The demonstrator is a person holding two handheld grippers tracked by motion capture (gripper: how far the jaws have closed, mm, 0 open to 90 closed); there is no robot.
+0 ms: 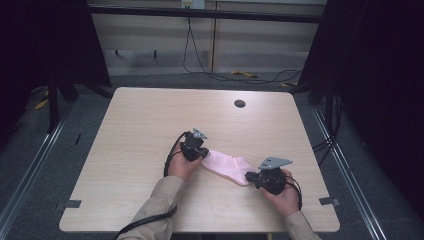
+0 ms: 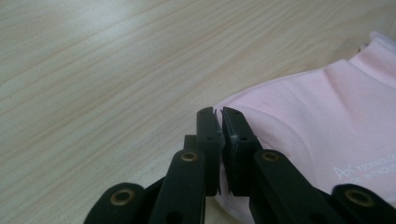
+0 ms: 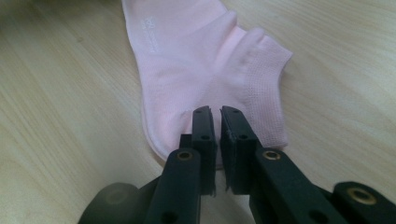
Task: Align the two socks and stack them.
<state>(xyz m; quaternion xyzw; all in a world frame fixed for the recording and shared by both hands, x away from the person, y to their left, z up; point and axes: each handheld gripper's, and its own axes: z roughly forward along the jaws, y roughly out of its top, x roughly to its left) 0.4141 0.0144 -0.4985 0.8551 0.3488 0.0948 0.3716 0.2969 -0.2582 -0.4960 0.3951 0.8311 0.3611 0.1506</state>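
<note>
Pink sock [image 1: 229, 166] lies flat on the wooden table [image 1: 150, 125] between your hands. Your right gripper [image 1: 252, 177] is clamped on its heel end, and further out your left gripper [image 1: 202, 156] pinches the toe end

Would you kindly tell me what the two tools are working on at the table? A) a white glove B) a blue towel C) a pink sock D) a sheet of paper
C: a pink sock lies flat on the wooden table, with the left tool shut on one end and the right tool shut on the other.
</note>
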